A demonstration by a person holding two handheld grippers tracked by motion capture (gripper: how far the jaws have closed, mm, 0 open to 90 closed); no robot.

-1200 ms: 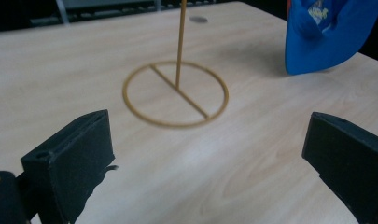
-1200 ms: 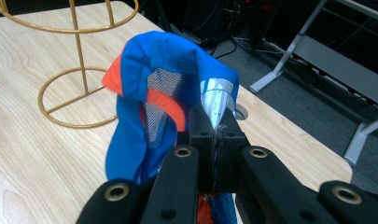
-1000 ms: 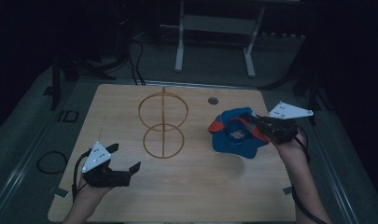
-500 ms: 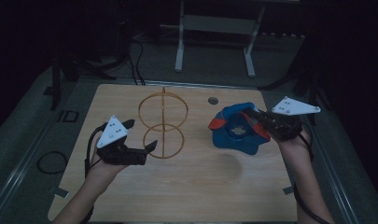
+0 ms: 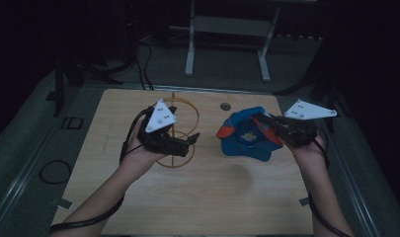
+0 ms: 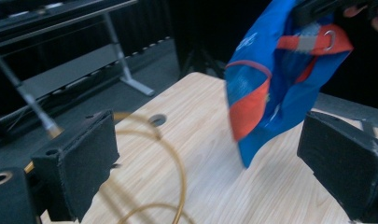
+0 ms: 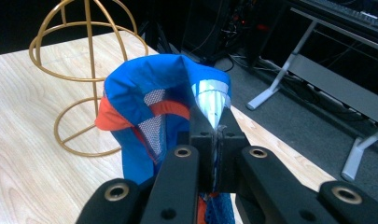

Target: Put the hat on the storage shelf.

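The right claw (image 5: 272,124) was pinching the rim of a blue and orange cap (image 5: 247,136) between jaws pressed tight on the fabric, as the right gripper view showed plainly. The cap hung lifted off the table (image 5: 222,197), at about 3 o'clock from the gold wire stand (image 5: 180,131), well apart from it. The left claw (image 5: 193,138) was spread wide with nothing between its pads, hovering just in front of the stand and pointing toward 3 o'clock, at the cap; in the left gripper view the cap (image 6: 280,79) hung between and beyond the two open jaws.

By my judgement the step in hand was a two-handed take-up of the cap: one side held, the other side about to be caught. The next move seemed to call for the left claw to travel on toward 3 o'clock and close on the cap's free edge, so that the cap could be opened and carried over the domed top of the stand.

For room, the table lay bare from 5 to 7 o'clock of the stand, giving free passage. The cap's side sat nearer the table edge at 3 o'clock, and a small round hole (image 5: 225,106) lay toward 12 o'clock. The stand's wire loops stood close by the left claw and could snag it.
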